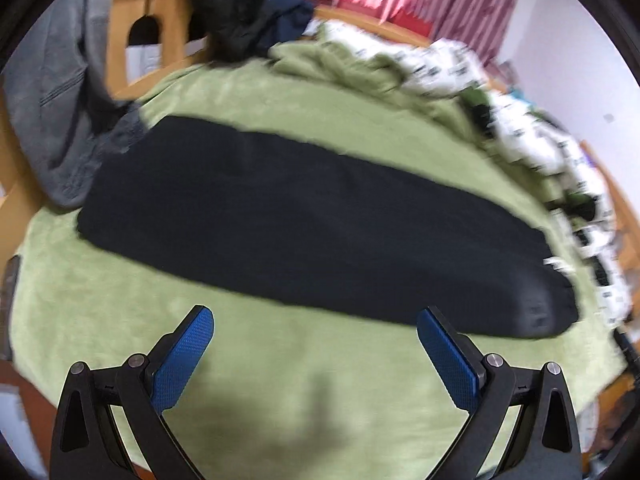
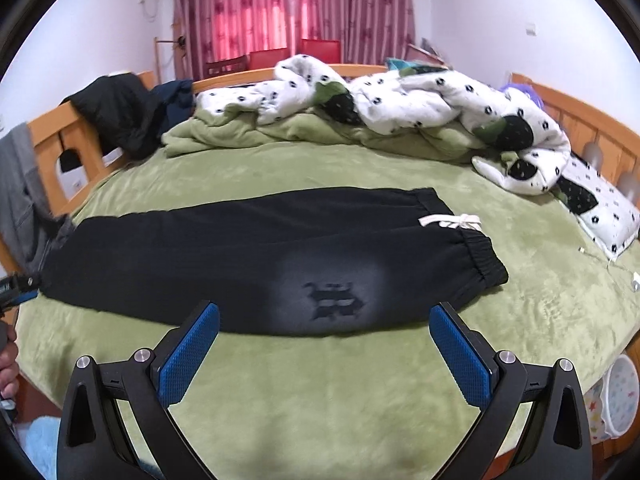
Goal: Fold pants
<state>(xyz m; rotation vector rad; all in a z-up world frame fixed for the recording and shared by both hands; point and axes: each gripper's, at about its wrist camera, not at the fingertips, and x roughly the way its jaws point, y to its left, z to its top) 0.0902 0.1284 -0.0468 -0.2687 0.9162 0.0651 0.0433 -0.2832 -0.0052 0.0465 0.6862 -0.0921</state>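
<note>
Black sweatpants [image 2: 256, 256] lie flat across the green bed cover, folded lengthwise with one leg on the other. The elastic waistband and a white drawstring [image 2: 450, 221] are at the right, the leg ends at the left. A faded patch with a dark emblem [image 2: 334, 300] faces up near the front edge. The pants also show in the left wrist view [image 1: 304, 224], blurred. My left gripper [image 1: 315, 320] is open and empty, just short of the pants' near edge. My right gripper [image 2: 325, 314] is open and empty, above the near edge by the emblem.
A crumpled white spotted duvet [image 2: 400, 96] and a bunched green blanket [image 2: 248, 132] lie at the far side of the bed. Dark jackets [image 2: 120, 112] and a grey garment [image 1: 52, 96] hang on the wooden bed rail [image 2: 48, 128]. A white patterned bin [image 2: 620, 396] stands at the right.
</note>
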